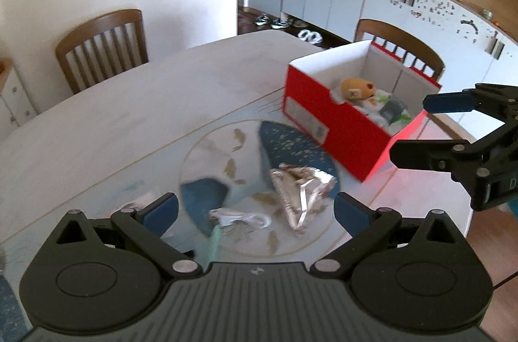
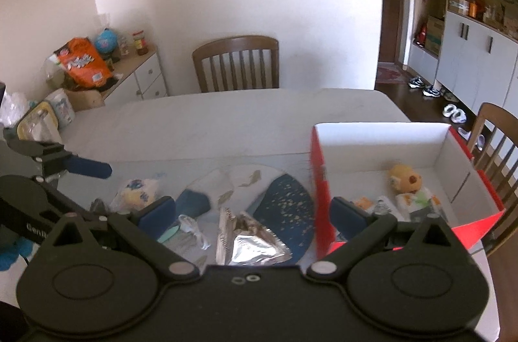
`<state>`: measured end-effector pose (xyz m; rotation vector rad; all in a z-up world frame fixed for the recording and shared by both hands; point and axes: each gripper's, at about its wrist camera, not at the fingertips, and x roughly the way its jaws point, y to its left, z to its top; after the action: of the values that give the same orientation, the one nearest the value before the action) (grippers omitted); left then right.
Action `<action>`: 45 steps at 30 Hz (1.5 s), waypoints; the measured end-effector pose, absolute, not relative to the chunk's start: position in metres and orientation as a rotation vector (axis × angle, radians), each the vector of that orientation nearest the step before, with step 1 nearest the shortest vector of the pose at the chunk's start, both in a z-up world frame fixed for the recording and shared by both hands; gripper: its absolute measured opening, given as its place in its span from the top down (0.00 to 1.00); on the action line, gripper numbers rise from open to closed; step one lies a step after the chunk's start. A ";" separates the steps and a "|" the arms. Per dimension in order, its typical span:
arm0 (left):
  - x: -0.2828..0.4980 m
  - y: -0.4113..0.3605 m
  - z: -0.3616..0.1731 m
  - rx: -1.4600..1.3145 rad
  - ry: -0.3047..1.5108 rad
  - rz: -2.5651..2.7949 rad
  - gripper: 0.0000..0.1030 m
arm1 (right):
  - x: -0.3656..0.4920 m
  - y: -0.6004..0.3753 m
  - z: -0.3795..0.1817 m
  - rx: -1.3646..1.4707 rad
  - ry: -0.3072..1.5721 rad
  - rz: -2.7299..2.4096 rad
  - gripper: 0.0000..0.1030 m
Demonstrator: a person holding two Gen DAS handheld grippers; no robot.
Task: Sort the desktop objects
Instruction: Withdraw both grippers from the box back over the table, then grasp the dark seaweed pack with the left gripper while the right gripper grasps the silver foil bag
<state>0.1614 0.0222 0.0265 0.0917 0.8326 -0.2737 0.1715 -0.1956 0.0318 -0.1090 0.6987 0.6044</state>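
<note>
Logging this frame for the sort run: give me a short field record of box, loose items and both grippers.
box: red box, open top, white inside, on table
in box: plush toy and small packets
loose on mat: foil pouch, white cable, wrapped plush
left gripper: open, empty, above the foil pouch
right gripper: open, empty, above the foil pouch, beside the box wall

White table — red box, foil packet, mat.
</note>
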 end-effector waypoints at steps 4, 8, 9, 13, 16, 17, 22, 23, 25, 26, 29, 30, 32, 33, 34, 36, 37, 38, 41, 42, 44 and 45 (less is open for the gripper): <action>0.154 0.038 0.021 0.089 0.821 -0.236 0.00 | 0.168 -0.184 0.025 -0.123 0.703 0.613 0.02; 0.151 0.056 0.016 0.050 0.828 -0.202 0.00 | 0.167 -0.177 0.019 -0.122 0.715 0.622 0.02; 0.150 0.059 0.015 0.043 0.829 -0.198 0.00 | 0.166 -0.175 0.017 -0.126 0.715 0.623 0.02; 0.149 0.075 0.009 0.014 0.836 -0.152 0.00 | 0.167 -0.168 0.009 -0.145 0.720 0.619 0.03; 0.150 0.086 0.003 -0.002 0.843 -0.122 0.00 | 0.169 -0.162 0.001 -0.169 0.726 0.612 0.03; 0.150 0.090 0.001 -0.008 0.848 -0.111 0.00 | 0.171 -0.160 -0.003 -0.175 0.731 0.611 0.03; 0.151 0.114 -0.015 -0.046 0.874 -0.061 0.00 | 0.177 -0.150 -0.019 -0.208 0.745 0.622 0.04; 0.151 0.118 -0.017 -0.052 0.877 -0.051 0.00 | 0.178 -0.148 -0.023 -0.216 0.750 0.622 0.04; 0.151 0.127 -0.024 -0.062 0.888 -0.029 0.00 | 0.181 -0.145 -0.030 -0.226 0.761 0.625 0.04; 0.151 0.131 -0.027 -0.069 0.892 -0.021 0.00 | 0.183 -0.144 -0.032 -0.228 0.765 0.627 0.04; 0.153 0.144 -0.036 -0.075 0.906 0.013 0.00 | 0.187 -0.141 -0.039 -0.238 0.774 0.629 0.04; 0.153 0.148 -0.040 -0.079 0.912 0.024 0.00 | 0.189 -0.140 -0.041 -0.240 0.778 0.628 0.04; 0.155 0.156 -0.046 -0.089 0.923 0.044 0.00 | 0.192 -0.138 -0.045 -0.249 0.787 0.628 0.04; 0.156 0.161 -0.050 -0.090 0.927 0.055 0.00 | 0.194 -0.137 -0.047 -0.252 0.789 0.630 0.04; 0.157 0.164 -0.053 -0.090 0.930 0.066 0.00 | 0.195 -0.135 -0.049 -0.257 0.790 0.631 0.04; 0.158 0.170 -0.061 -0.090 0.939 0.077 0.00 | 0.198 -0.134 -0.052 -0.261 0.792 0.635 0.04; 0.159 0.172 -0.064 -0.085 0.943 0.079 0.01 | 0.199 -0.133 -0.054 -0.261 0.795 0.637 0.04; 0.160 0.174 -0.067 -0.078 0.946 0.081 0.00 | 0.200 -0.132 -0.055 -0.263 0.796 0.636 0.04; 0.162 0.179 -0.078 -0.075 0.957 0.085 0.00 | 0.204 -0.130 -0.059 -0.272 0.800 0.644 0.05; 0.163 0.180 -0.081 -0.074 0.960 0.089 0.01 | 0.205 -0.129 -0.060 -0.276 0.802 0.644 0.05; 0.165 0.183 -0.087 -0.075 0.967 0.090 0.01 | 0.209 -0.128 -0.064 -0.281 0.811 0.640 0.05; 0.166 0.184 -0.090 -0.074 0.971 0.089 0.01 | 0.211 -0.128 -0.066 -0.284 0.814 0.637 0.05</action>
<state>0.1660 0.1836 -0.0905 -0.0741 0.9710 0.0889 0.2107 -0.1276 -0.0659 -0.2840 0.8138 0.6371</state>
